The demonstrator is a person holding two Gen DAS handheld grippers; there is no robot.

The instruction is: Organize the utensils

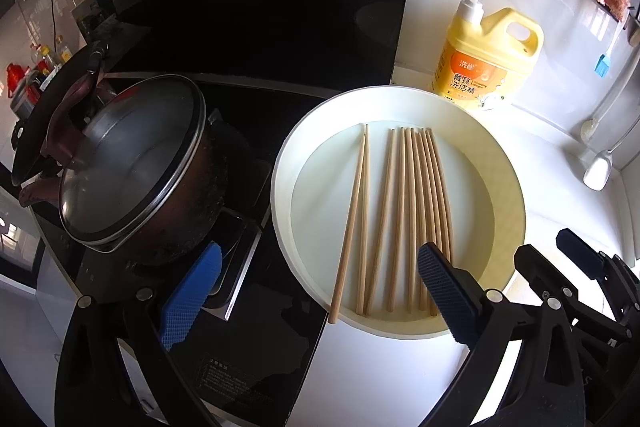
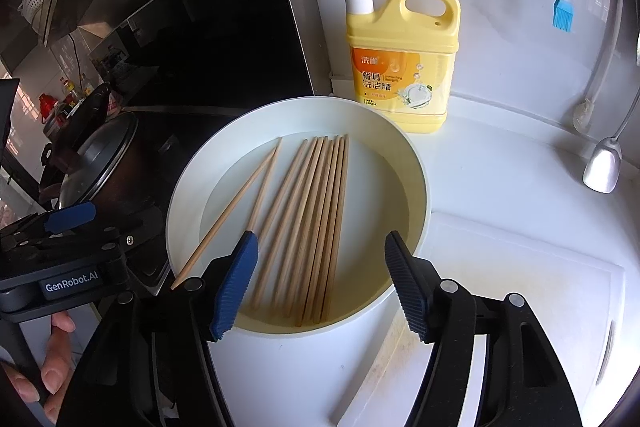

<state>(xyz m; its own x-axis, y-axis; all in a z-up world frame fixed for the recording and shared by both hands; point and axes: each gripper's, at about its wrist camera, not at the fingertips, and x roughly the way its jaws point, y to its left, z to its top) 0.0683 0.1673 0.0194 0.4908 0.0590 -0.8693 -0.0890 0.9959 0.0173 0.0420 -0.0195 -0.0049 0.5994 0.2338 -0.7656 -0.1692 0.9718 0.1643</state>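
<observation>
Left wrist view looking steeply down past its own tongs, close above the white plate [image 1: 280, 187] with chopsticks [image 1: 404, 211], right wrist view close above the same plate from the other side, both sharing the yellow bottle [image 2: 400, 67] beyond the tongs

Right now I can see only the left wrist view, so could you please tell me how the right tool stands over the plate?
Observer: The right tool is open. In its own view, the near ends of the bunched chopsticks show between its pads, and nothing is gripped.
Operator: Thank you. What lies to the right of the plate?
Observer: A white cutting board lies on the counter right beside the plate.
Operator: And is anything showing behind my tool?
Observer: A hand grips the handle under the left tool, with its fingers curled around it.
</observation>
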